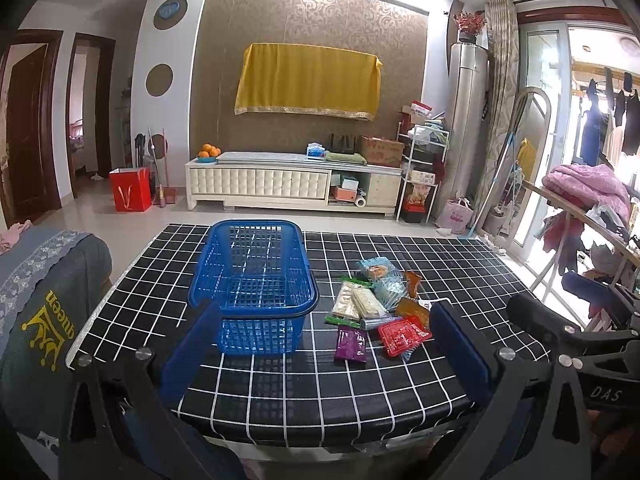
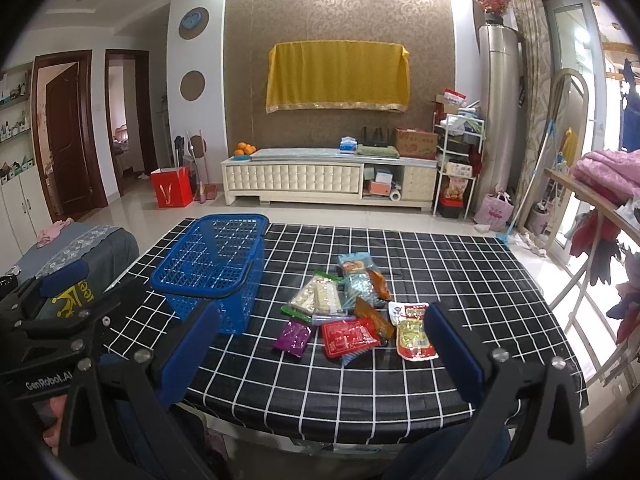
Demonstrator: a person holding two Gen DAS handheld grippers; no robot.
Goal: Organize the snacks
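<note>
A blue mesh basket [image 1: 256,280] [image 2: 212,264] stands empty on the left half of the black checked table [image 1: 460,264] [image 2: 460,264]. To its right lies a pile of several snack packets [image 1: 380,304] [image 2: 344,304], among them a red packet [image 1: 402,335] [image 2: 349,336], a purple packet [image 1: 351,345] [image 2: 294,336] and a red-and-yellow packet [image 2: 414,334]. My left gripper [image 1: 324,356] hangs open over the near table edge, with nothing between its blue pads. My right gripper [image 2: 320,354] is open too, short of the pile.
A grey-covered seat [image 1: 44,300] [image 2: 80,256] stands at the table's left. A drying rack with pink bedding [image 1: 584,192] [image 2: 608,176] is on the right. Beyond the table are a white TV cabinet [image 1: 292,184] and a red bag [image 1: 130,189] on the floor.
</note>
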